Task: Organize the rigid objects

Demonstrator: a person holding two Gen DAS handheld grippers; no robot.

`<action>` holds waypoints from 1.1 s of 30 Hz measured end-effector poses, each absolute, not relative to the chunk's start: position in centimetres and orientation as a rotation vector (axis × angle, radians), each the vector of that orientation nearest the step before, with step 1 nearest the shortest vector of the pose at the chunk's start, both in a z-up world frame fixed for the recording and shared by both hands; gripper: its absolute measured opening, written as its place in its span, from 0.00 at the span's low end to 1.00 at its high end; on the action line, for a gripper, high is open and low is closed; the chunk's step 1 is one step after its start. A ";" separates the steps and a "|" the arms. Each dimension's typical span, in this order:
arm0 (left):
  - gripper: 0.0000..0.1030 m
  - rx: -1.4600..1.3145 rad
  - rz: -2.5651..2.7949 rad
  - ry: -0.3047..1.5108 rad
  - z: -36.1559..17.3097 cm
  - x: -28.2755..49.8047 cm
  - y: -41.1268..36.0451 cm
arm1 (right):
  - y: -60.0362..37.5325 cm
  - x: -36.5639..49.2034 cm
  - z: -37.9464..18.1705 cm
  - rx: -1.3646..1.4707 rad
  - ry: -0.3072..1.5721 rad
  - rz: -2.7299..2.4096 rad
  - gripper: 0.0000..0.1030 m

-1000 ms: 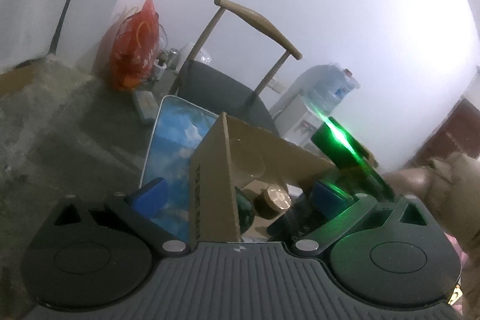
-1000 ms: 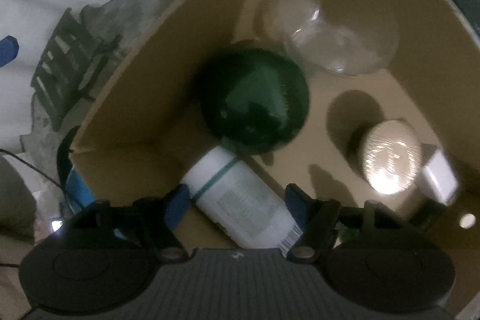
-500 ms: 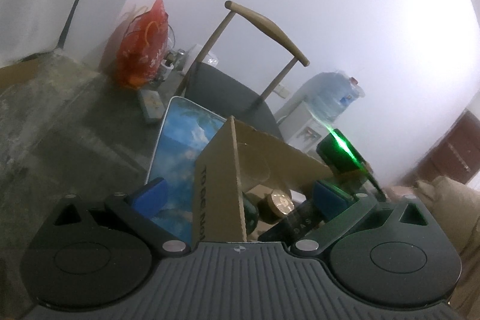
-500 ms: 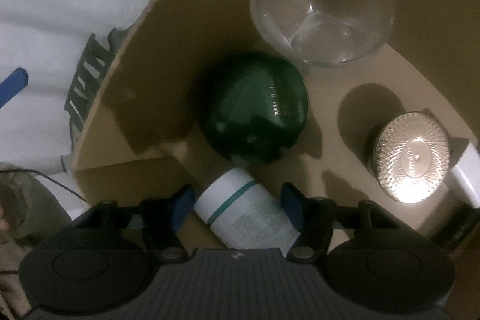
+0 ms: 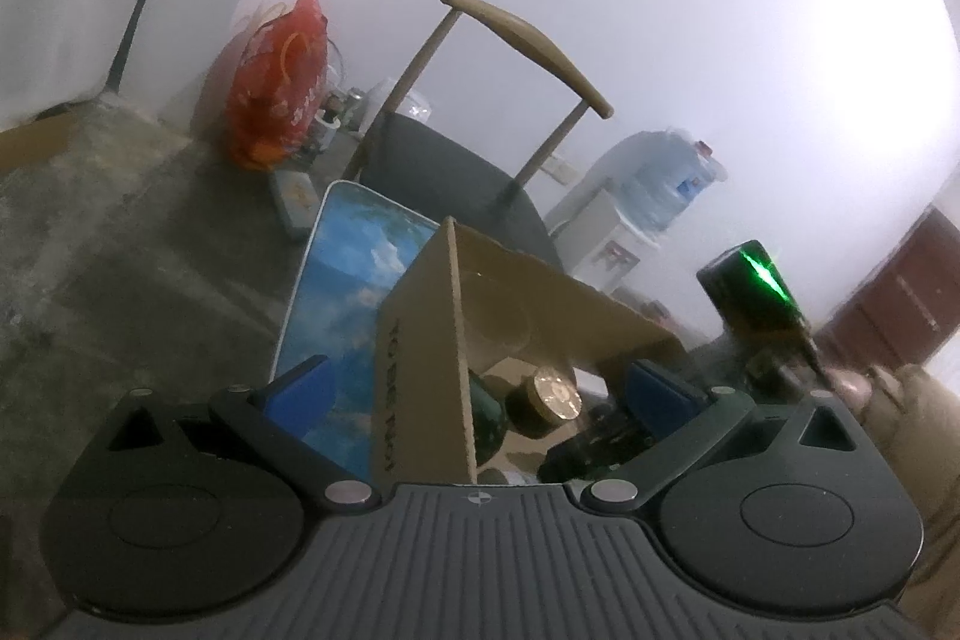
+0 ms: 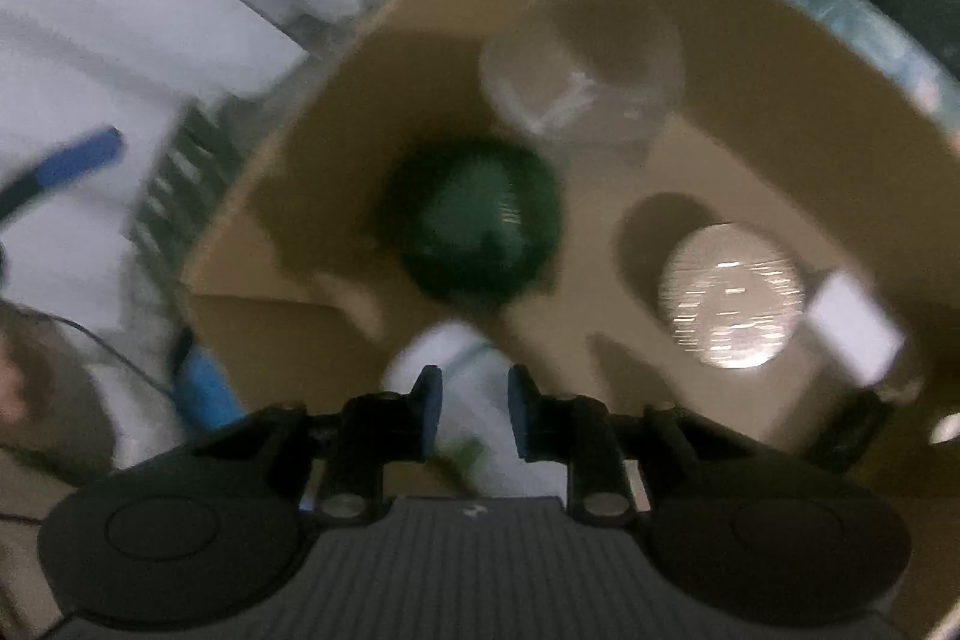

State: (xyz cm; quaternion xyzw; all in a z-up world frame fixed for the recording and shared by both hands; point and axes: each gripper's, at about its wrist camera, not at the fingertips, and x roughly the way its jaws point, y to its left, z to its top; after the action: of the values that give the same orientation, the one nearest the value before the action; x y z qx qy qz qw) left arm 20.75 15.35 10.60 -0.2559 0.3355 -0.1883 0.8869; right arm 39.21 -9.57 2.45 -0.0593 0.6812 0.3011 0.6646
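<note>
Cardboard box (image 6: 288, 232) takes up most of both views, standing on a sky-printed blue panel (image 5: 354, 280) in front of a chair (image 5: 528, 34).

The left gripper (image 5: 474, 379) sits where it was a second ago. Its fingers (image 5: 300, 382) are spread wide on either side of the box's near corner, with the corner wall between them and neither pad touching it.

Inside the box, from left to right in the right wrist view, a dark green round jar (image 6: 474, 226) stands near the middle of the floor. A clear glass bowl (image 6: 576, 58) is behind it against the far wall. A gold-lidded jar (image 6: 729, 298) is toward the right wall, with a small white block (image 6: 852, 322) just beside it.

The white bottle (image 6: 450, 358) lies on the box floor at the near wall, below the green jar. A second ago it lay between the spread fingers of the right gripper (image 6: 471, 400). Those fingers are now closing and only a narrow gap is left. They grip nothing, and the bottle shows blurred beyond them. The box also looks smaller in this view than before and more of its rim is visible. The whole frame is smeared by motion.
</note>
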 end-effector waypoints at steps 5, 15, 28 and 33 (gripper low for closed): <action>1.00 -0.513 -0.390 0.704 10.5 20.7 15.1 | -10.4 38.7 2.1 -0.269 1.609 0.712 0.47; 1.00 -0.521 -0.389 0.706 10.3 20.8 15.2 | -7.8 40.7 1.1 -0.289 1.664 0.856 0.64; 1.00 -0.542 -0.375 0.712 10.1 20.9 15.4 | -9.7 42.6 -0.7 -0.156 1.705 0.863 0.70; 1.00 -0.540 -0.380 0.698 10.4 20.4 15.5 | -10.0 42.8 0.5 -0.103 1.625 0.867 0.64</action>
State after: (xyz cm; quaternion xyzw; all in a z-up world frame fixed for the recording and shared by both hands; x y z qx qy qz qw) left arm 20.40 15.50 10.37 -0.2597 0.3357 -0.1826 0.8869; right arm 42.76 -10.00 0.46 -0.0443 0.7022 0.3747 0.6037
